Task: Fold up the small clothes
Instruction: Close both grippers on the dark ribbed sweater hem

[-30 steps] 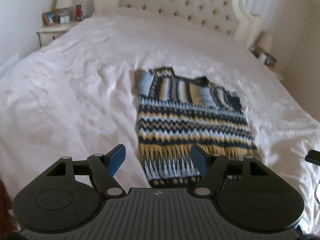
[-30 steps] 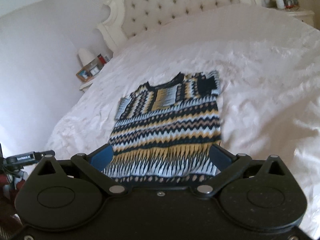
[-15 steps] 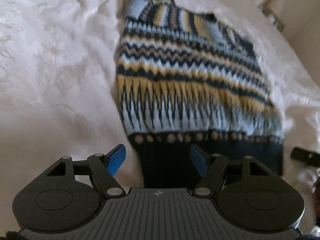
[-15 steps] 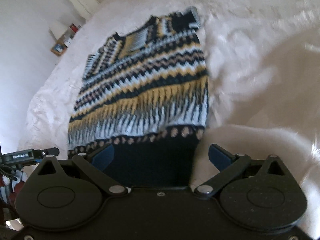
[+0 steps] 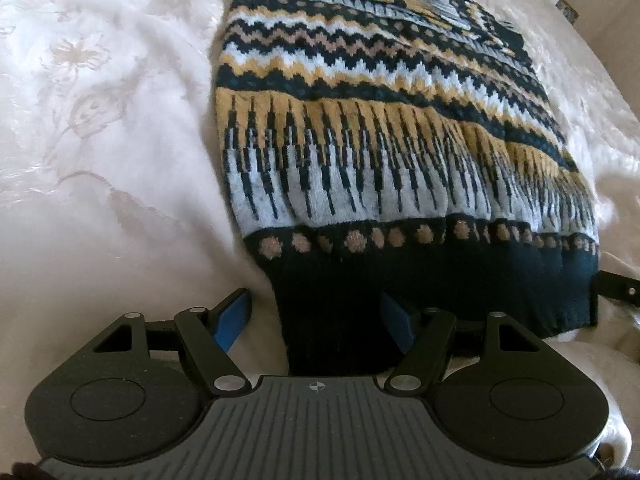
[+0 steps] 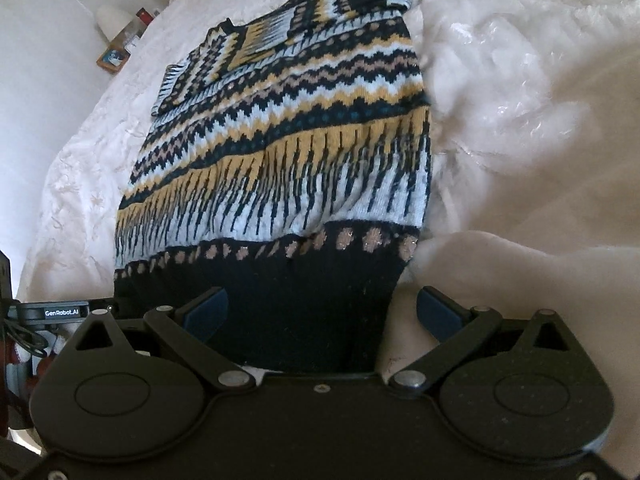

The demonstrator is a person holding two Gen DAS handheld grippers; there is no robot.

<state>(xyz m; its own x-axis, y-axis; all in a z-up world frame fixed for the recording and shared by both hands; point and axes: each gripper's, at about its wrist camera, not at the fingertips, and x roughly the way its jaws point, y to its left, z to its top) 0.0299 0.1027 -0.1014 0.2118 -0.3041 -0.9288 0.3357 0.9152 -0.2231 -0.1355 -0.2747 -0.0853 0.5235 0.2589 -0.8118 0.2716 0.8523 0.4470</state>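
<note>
A small knitted sweater with navy, yellow, pale blue and tan zigzag bands lies flat on the white bed, its dark ribbed hem nearest me. My left gripper is open, its blue pads on either side of the hem's left corner. My right gripper is open, its pads around the hem's right corner, and the sweater stretches away from it. The other gripper shows at the right edge of the left wrist view and at the left edge of the right wrist view.
The white embroidered bedspread surrounds the sweater and bunches into a fold by the right corner of the hem. A nightstand with a lamp and a picture frame stands beyond the bed's far left side.
Both grippers have moved down and forward to the sweater's hem. The hem corners now sit between the open pads. The sweater itself has not moved.
</note>
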